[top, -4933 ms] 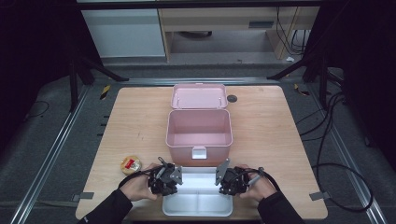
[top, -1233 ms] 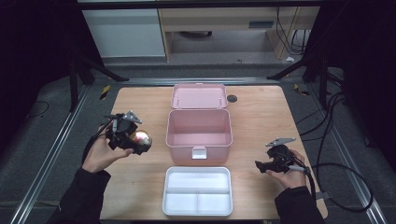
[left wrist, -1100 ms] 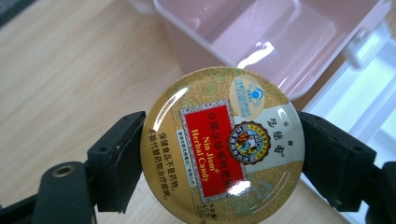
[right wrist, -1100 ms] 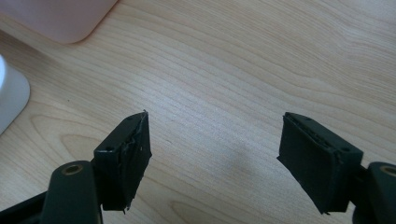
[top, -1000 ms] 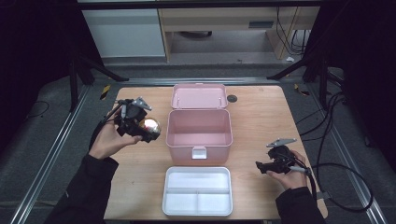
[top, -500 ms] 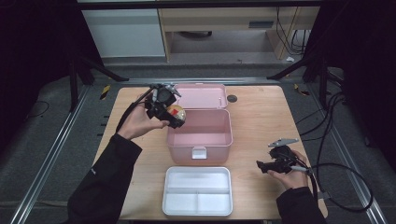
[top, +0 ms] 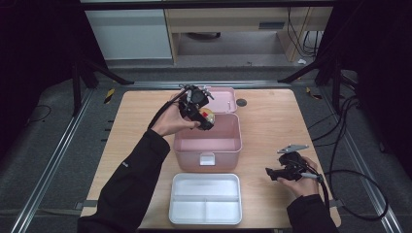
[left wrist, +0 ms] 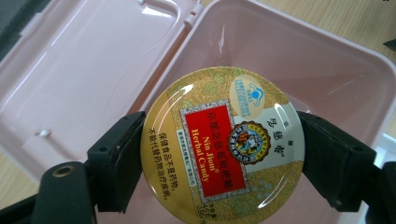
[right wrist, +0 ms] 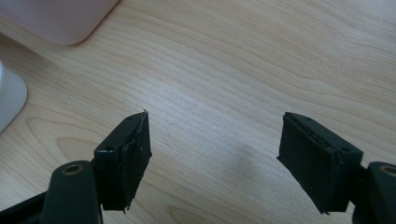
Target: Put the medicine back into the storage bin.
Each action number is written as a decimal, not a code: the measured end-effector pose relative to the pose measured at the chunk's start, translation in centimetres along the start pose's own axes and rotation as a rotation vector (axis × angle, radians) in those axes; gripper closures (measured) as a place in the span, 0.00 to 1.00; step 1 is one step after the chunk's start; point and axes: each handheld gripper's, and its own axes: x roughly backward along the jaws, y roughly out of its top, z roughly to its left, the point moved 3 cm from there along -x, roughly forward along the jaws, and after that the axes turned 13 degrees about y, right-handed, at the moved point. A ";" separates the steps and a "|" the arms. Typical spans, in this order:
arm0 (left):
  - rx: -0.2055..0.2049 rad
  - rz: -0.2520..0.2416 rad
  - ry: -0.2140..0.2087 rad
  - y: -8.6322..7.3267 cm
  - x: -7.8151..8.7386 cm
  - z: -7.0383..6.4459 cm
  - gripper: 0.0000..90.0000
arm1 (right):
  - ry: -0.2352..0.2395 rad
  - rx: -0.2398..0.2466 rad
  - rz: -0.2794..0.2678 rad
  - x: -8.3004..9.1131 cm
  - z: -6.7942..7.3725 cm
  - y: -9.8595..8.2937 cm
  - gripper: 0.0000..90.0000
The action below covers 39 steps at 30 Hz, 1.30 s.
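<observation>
The left gripper (left wrist: 219, 154) clamps a round candy tin (left wrist: 223, 144) by its rim, one black jaw on each side, lid facing the camera. Holding it by the edge and flat like this looks meant to let it go down level into the pink box (left wrist: 327, 70), whose open inside lies directly beneath the tin. In the high view the left gripper (top: 197, 108) and the tin (top: 208, 116) hang over the far left corner of the box (top: 208, 145), above the rim and not yet inside, so the step in hand is probably lowering and releasing.

The right gripper (right wrist: 215, 158) has its jaws spread wide with nothing between them, over bare table (right wrist: 261, 56). In the high view it (top: 276, 174) sits low at the near right of the table (top: 272, 116), well apart from the box, likely parked so as to stay out of the way.

Near the person, just in front of the box, lies a white tray (top: 206, 199) with dividers, lifted out of the box perhaps to free the space below.

The left gripper view gives what the high view cannot: the tin's red label, gold pattern and the exact jaw contact on the rim, plus the box lid (left wrist: 79, 70) folded back. The high view alone gives the layout: box, tray and both hands relative to each other.
</observation>
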 end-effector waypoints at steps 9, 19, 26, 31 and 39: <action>-0.016 0.017 -0.038 1.1 -3.1 -0.9 0.23 | 0.000 -0.002 0.005 -0.2 -0.2 -0.1 0.28; -0.038 0.072 -0.059 1.6 -6.0 -2.4 0.22 | 0.004 -0.003 0.007 -0.3 -0.2 -0.2 0.27; -0.046 0.095 -0.074 1.7 -7.5 -3.3 0.22 | 0.006 0.003 0.013 -0.4 -0.2 -0.2 0.27; -0.049 0.097 -0.078 1.8 -8.1 -3.6 0.22 | 0.006 0.006 0.012 -0.4 -0.2 -0.2 0.27; -0.068 0.125 -0.082 1.6 -9.2 -4.1 0.22 | 0.009 0.000 0.016 -0.4 -0.2 -0.2 0.26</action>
